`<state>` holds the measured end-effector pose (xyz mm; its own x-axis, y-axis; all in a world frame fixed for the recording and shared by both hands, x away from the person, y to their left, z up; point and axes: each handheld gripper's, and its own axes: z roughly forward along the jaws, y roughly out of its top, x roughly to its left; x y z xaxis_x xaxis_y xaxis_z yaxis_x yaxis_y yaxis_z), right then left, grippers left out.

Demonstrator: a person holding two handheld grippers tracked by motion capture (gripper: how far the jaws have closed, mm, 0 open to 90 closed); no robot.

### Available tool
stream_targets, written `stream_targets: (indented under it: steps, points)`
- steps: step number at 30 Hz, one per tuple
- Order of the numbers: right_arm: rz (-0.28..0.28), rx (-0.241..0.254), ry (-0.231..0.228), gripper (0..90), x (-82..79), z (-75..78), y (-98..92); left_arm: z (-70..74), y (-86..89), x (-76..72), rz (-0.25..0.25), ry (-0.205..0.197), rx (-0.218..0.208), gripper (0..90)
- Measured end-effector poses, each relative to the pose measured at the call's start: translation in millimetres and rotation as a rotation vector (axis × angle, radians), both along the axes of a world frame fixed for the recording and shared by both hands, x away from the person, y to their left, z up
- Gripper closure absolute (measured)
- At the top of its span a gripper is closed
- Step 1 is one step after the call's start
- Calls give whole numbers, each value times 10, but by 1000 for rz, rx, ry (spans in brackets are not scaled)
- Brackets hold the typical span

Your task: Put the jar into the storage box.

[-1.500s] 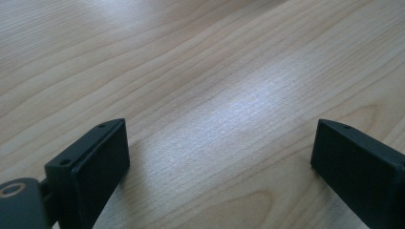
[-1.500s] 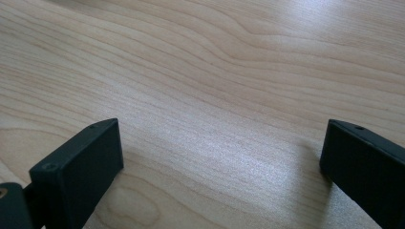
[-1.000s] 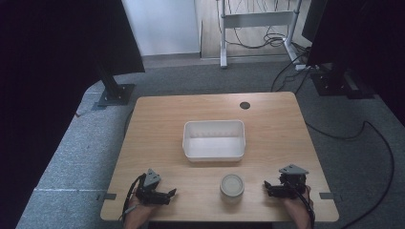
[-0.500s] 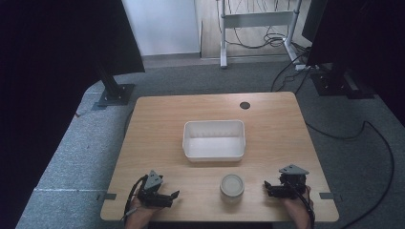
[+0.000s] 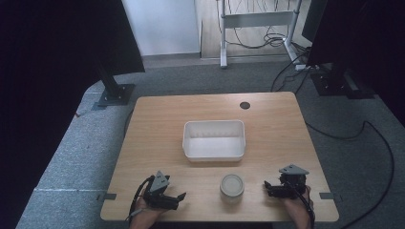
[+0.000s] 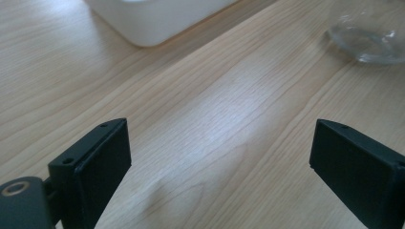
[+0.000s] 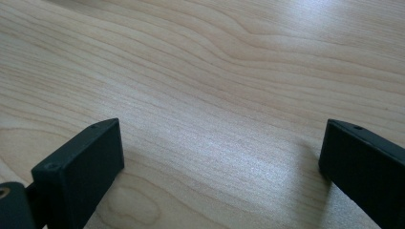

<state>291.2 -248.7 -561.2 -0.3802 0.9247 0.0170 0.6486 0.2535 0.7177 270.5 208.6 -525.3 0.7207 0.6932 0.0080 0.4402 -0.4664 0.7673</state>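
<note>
Both grippers sit low at the near edge of the wooden bench (image 5: 157, 119), left gripper (image 5: 175, 199) and right gripper (image 5: 268, 187), each with its fingers spread wide and nothing between them. The small glass jar (image 5: 232, 185) stands between the two, well apart from both, just in front of the white plastic bin (image 5: 214, 140). In the left gripper view the jar is cut off at the top right corner and blurry, the bin is clipped by the top edge, and the person's hands are mostly cropped at the bottom of the high view.

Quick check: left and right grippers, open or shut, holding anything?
Left gripper: open, holding nothing, near the glass jar.
Right gripper: open, holding nothing, over bare table.
</note>
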Motion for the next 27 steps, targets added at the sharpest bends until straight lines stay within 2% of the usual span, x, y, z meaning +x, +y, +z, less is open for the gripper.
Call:
stream_targets:
  steps: [27]
  points:
    - [0, 0, 0, 8, 0, 0, 0, 136, -474, 3, -109, -11, -27, 39]
